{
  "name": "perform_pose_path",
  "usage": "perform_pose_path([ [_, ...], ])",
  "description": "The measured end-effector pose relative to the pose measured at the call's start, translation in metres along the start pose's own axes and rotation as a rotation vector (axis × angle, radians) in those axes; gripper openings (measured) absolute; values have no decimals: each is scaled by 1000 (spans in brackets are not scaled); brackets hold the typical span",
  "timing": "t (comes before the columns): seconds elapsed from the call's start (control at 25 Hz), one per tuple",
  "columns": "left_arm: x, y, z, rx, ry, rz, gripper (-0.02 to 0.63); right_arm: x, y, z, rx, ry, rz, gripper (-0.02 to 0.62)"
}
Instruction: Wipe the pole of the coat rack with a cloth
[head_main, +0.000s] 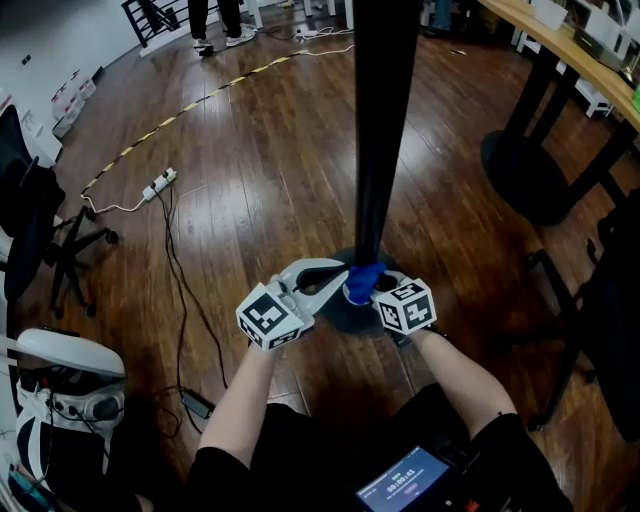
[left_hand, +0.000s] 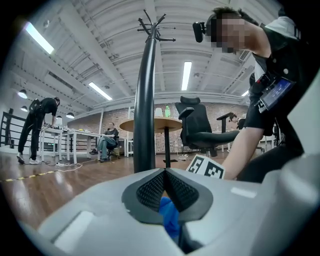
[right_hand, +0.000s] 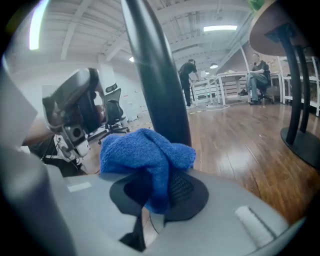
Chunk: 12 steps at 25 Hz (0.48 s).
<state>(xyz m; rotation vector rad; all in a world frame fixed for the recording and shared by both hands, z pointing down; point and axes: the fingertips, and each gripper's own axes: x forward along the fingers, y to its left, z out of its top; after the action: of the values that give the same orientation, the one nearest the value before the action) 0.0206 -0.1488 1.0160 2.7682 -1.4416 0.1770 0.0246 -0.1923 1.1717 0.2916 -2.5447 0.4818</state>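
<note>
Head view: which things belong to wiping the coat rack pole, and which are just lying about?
Job in hand:
- tall black coat rack pole
- blue terry cloth, clamped by the left gripper and the right gripper

Lying about:
- white power strip
- black office chair
- yellow-and-black striped floor strip
- round black table base

Jaws of left hand-held gripper (left_hand: 165, 171) closed, blue cloth (left_hand: 169, 216) nipped between them. Black pole (left_hand: 144, 105) upright just beyond; office chair (left_hand: 199, 125) right of pole.
</note>
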Motion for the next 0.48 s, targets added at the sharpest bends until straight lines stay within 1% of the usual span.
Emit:
perform_pose_path([
  [0.12,-5,2,33,20,-22,17,5,-36,20,53,-15,-96,39,51],
  [0.2,-9,2,64,38,-58,23,5,-65,38,97,-38,-174,69,51],
  [0.28,-12,4,97,71,-78,23,5,-96,60,147,-83,-254,93,51],
  [0.36,-16,7,134,92,-107,27,5,-128,80,197,-127,-338,109,51],
  [0.48,-24,12,205,119,-203,31,5,-173,105,270,-165,-454,112,51],
])
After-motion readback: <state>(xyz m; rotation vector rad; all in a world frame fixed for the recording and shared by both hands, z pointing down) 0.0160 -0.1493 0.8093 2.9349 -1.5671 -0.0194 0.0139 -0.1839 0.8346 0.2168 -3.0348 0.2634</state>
